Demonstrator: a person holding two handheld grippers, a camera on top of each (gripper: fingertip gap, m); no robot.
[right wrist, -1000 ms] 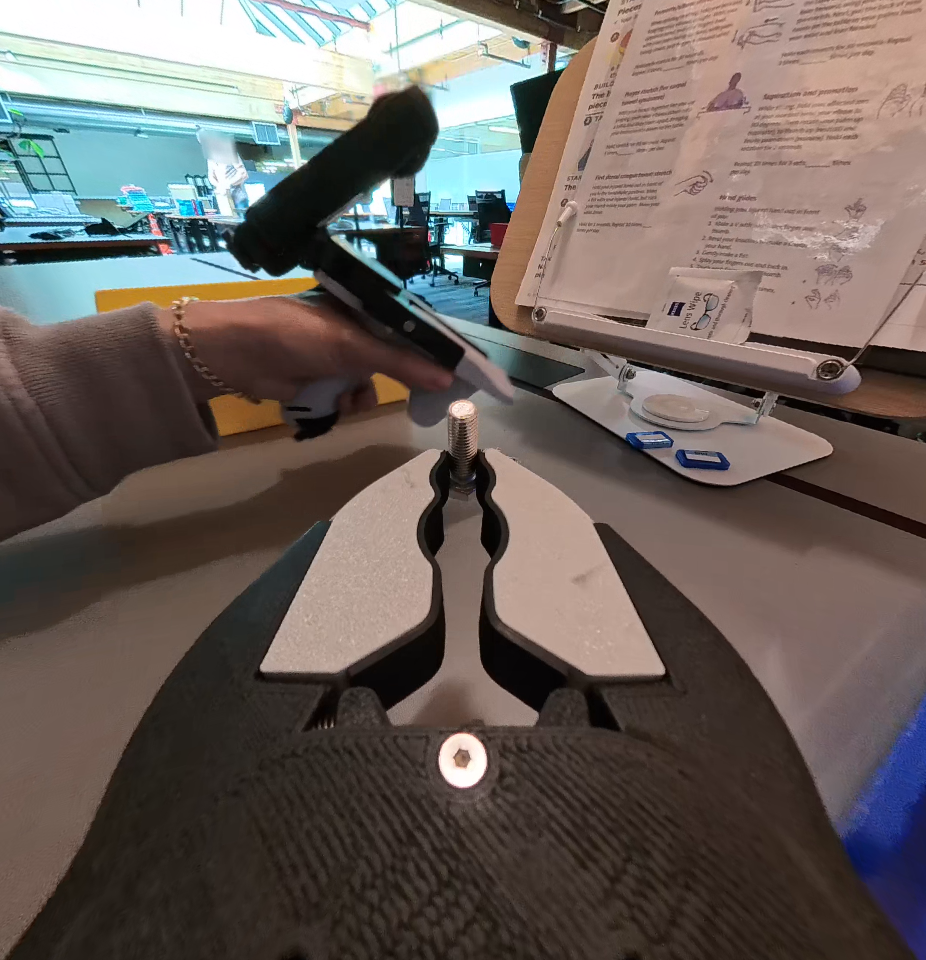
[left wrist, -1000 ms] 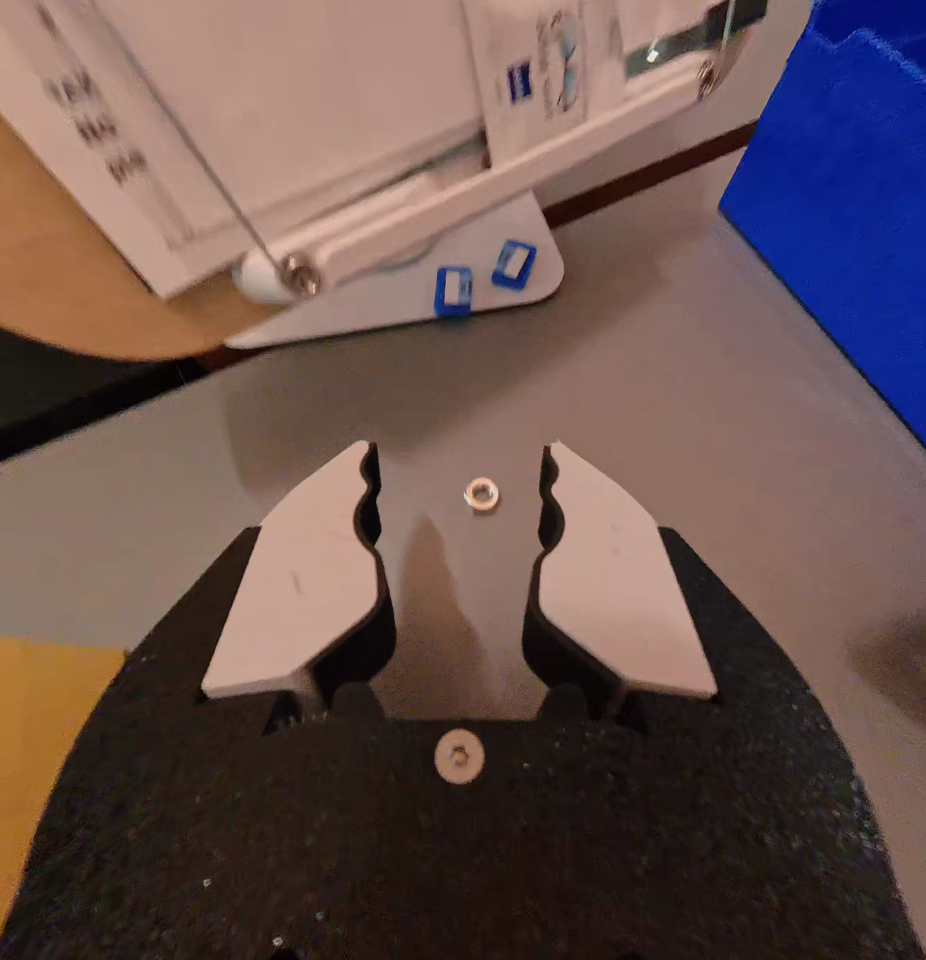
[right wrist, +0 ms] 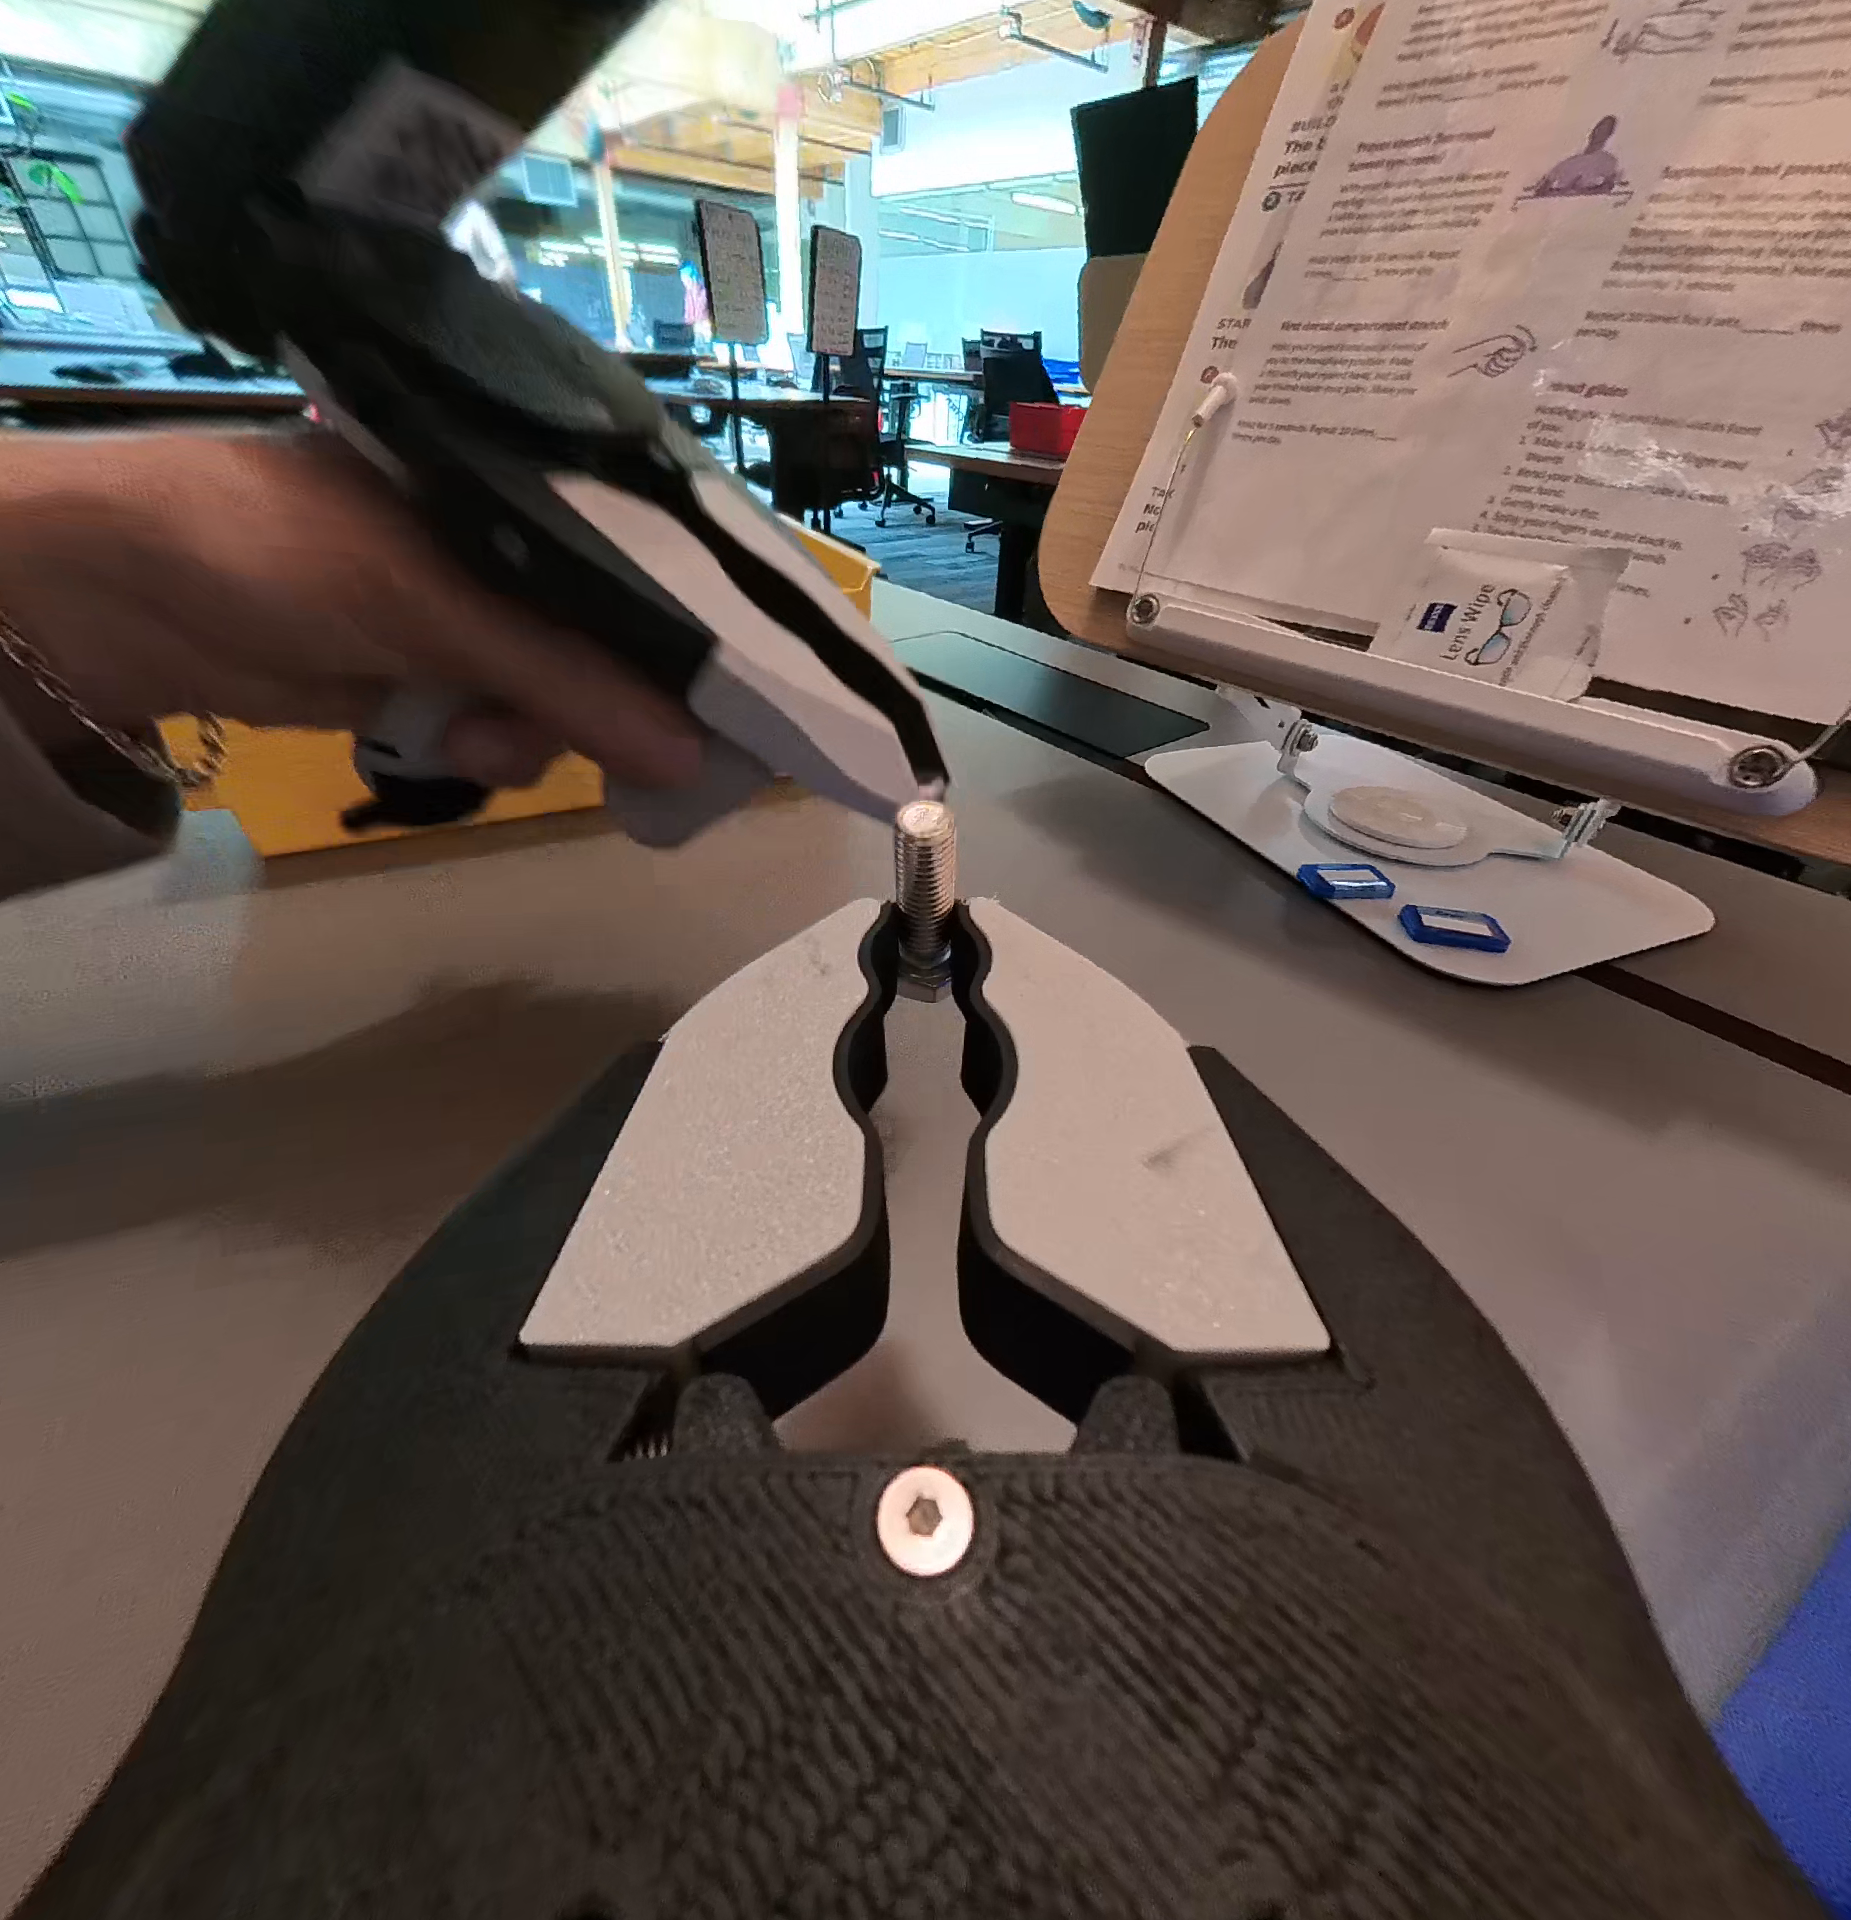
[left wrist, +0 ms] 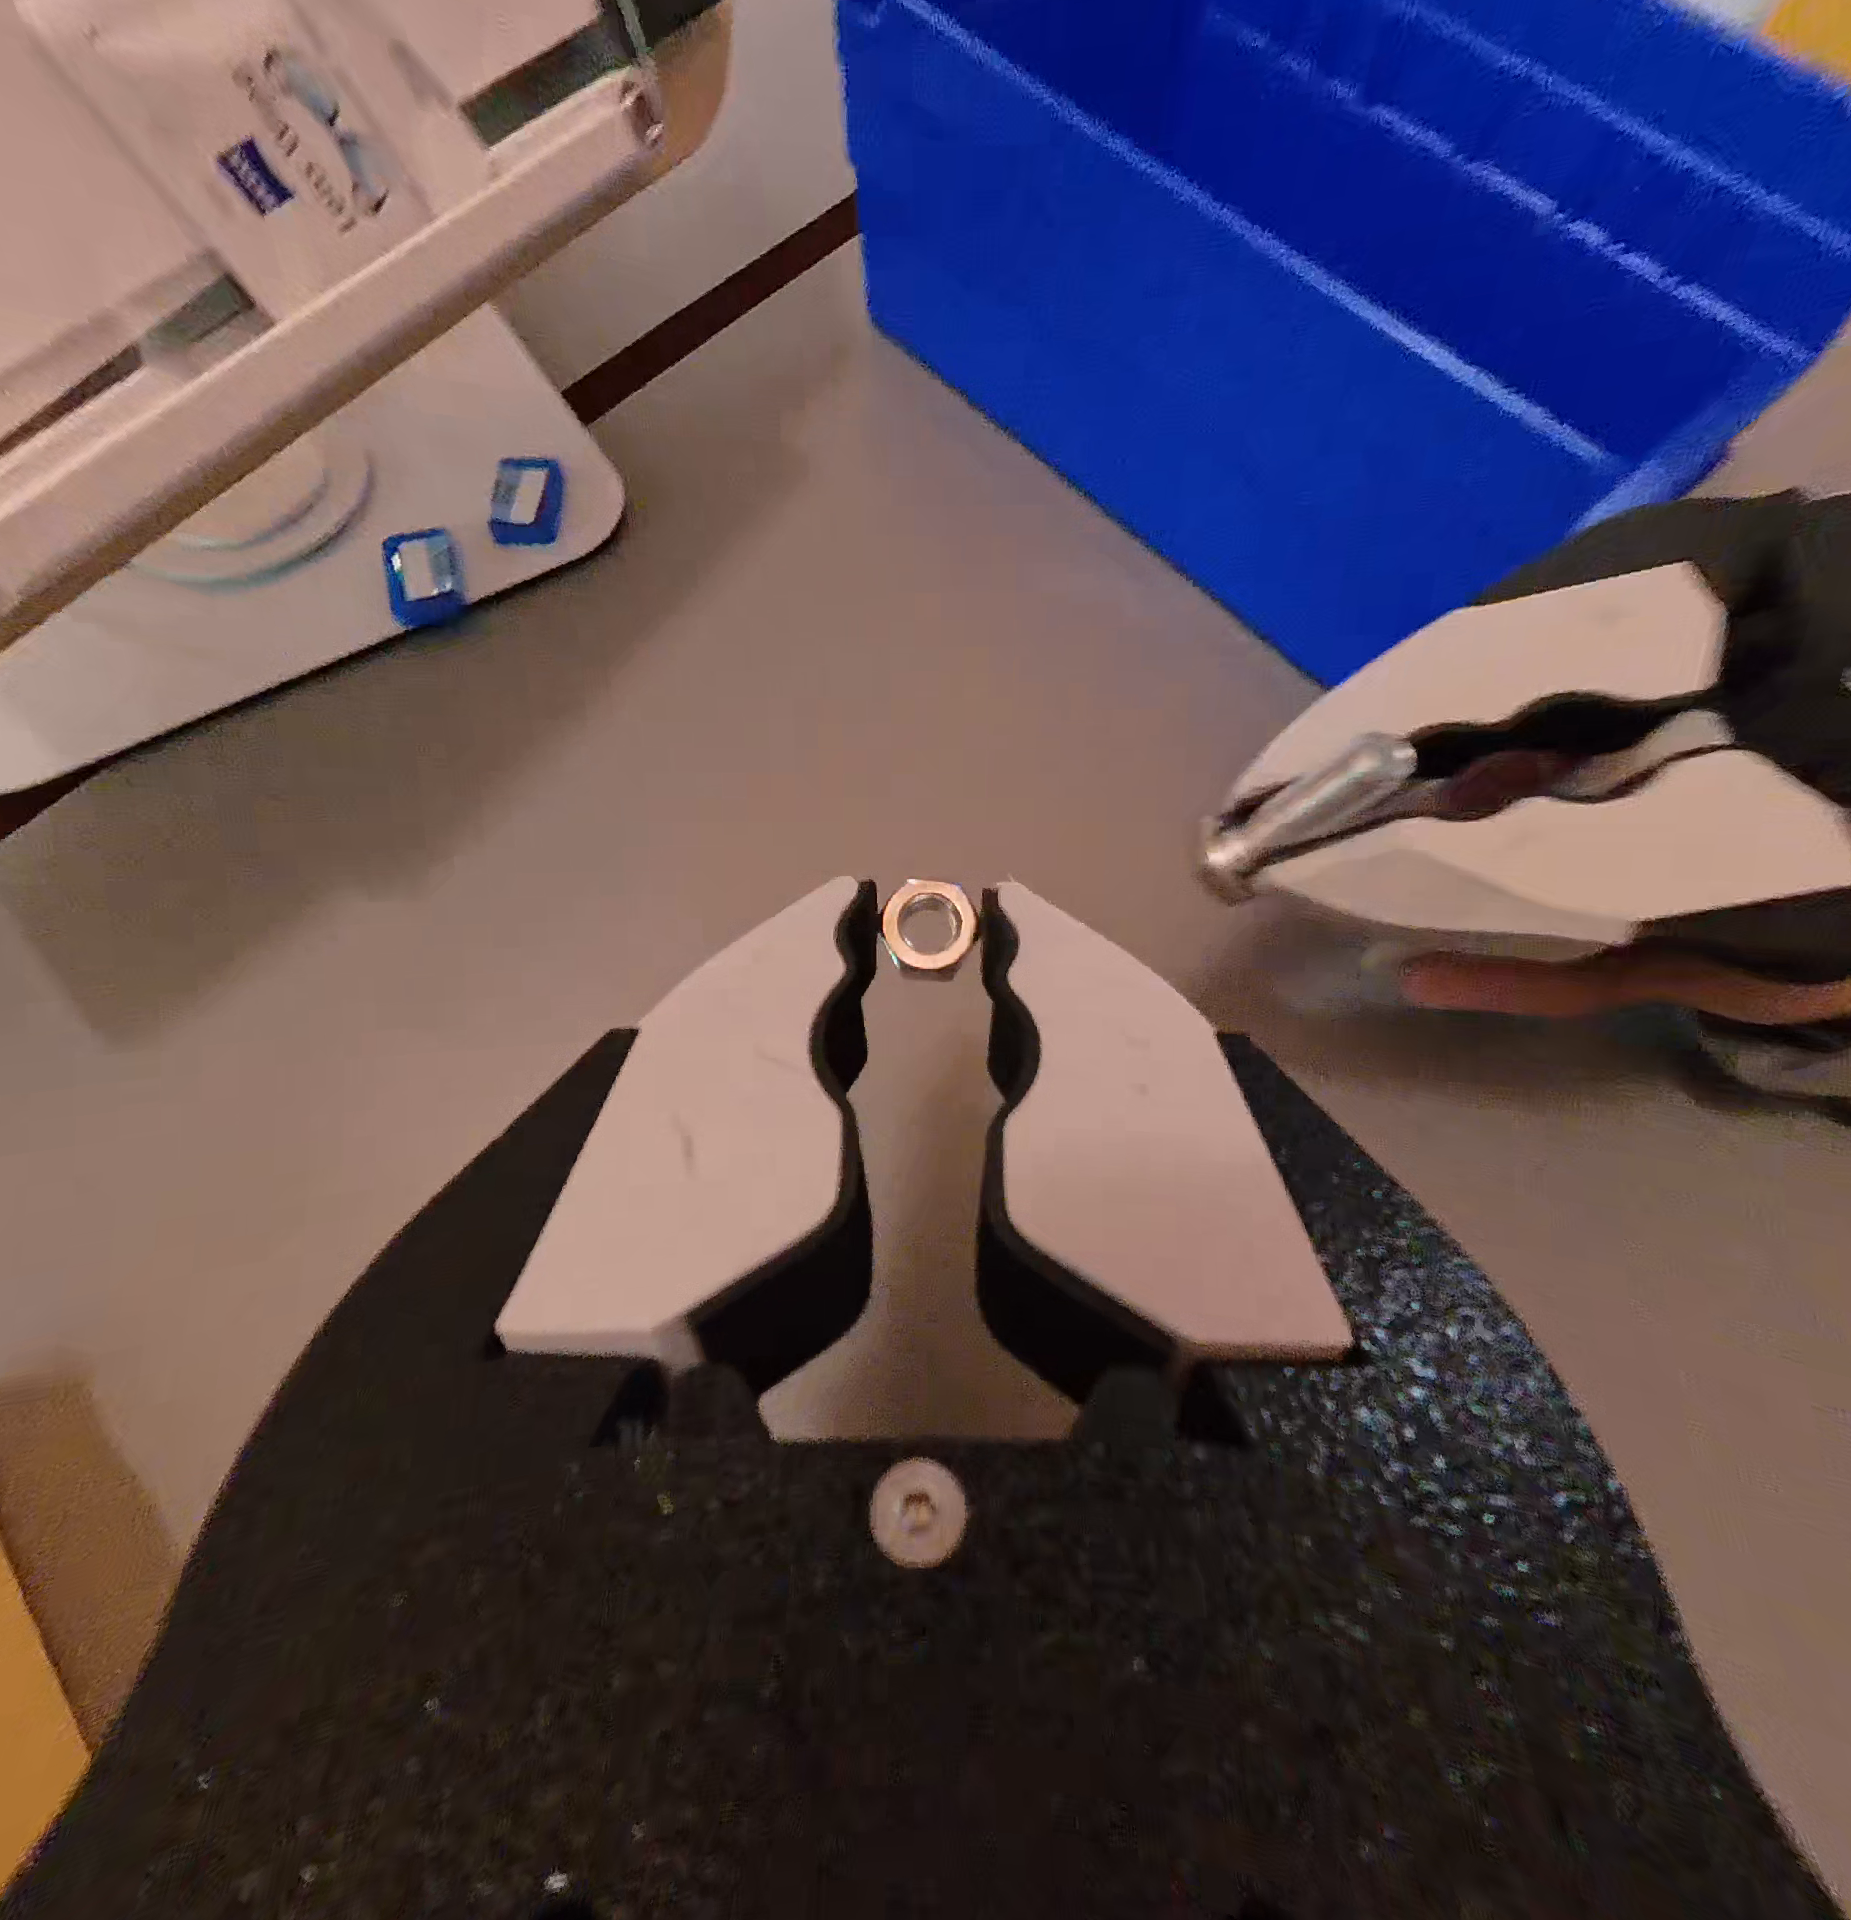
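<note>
My left gripper point(left wrist: 923, 914) is shut on a small silver hex nut point(left wrist: 923, 928), pinched at the very fingertips with its hole facing the camera. My right gripper point(right wrist: 923, 935) is shut on a silver bolt point(right wrist: 923, 873), gripped near its head with the threaded shaft sticking up past the fingertips. In the right wrist view the left gripper point(right wrist: 900, 769), held by a hand, hovers with its tips just above the bolt's end. In the left wrist view the right gripper point(left wrist: 1243, 831) and its bolt point(left wrist: 1305, 800) come in from the right, a short way from the nut.
A blue bin point(left wrist: 1316, 312) stands at the back right on the grey table point(left wrist: 796, 675). A white document stand point(right wrist: 1523, 914) with two small blue cards point(left wrist: 422, 577) on its base is at the back. A yellow block point(right wrist: 308, 769) lies behind the hand.
My left gripper's open jaws closed on the nut that lay on the table between them, then carried it over to the bolt's tip. My right gripper stays shut on the bolt.
</note>
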